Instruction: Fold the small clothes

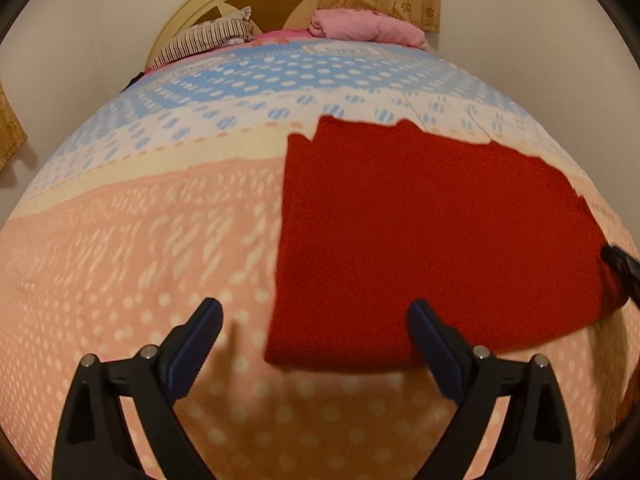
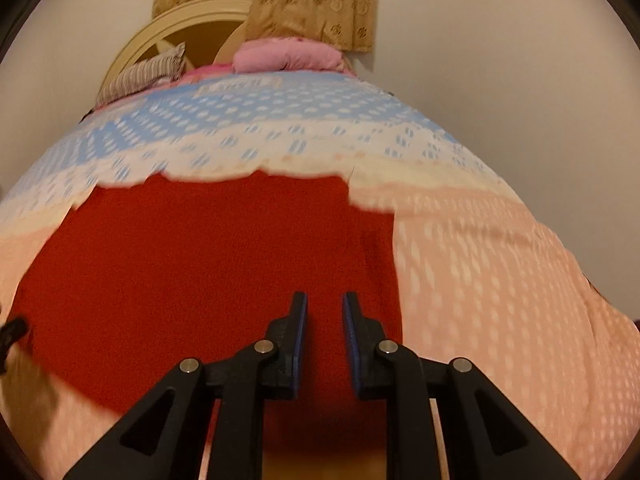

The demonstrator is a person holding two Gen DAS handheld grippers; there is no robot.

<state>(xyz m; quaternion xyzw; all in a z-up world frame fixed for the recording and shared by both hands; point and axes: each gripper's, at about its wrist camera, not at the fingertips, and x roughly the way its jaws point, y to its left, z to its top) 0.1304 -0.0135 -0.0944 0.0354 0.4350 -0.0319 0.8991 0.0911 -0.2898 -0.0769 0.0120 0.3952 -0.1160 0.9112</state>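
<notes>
Bed: my work surface, a patterned bedspread [image 1: 120,240] of peach, cream and blue bands, broad and flat enough to lay clothes out.
Far end: a striped pillow [image 1: 204,40] and a pink bundle [image 1: 364,26] sit at the headboard, well apart from the folding.
Red garment [image 1: 432,232]: lies flat on the peach band in a rough rectangle, looks already folded over; stepped far edge.
My left gripper [image 1: 316,336]: spread wide, holding nothing, its right finger over the garment's near corner, I judge ready for another grab.
My right gripper [image 2: 324,320]: jaws narrowly apart above the red cloth, nothing pinched between them.
</notes>
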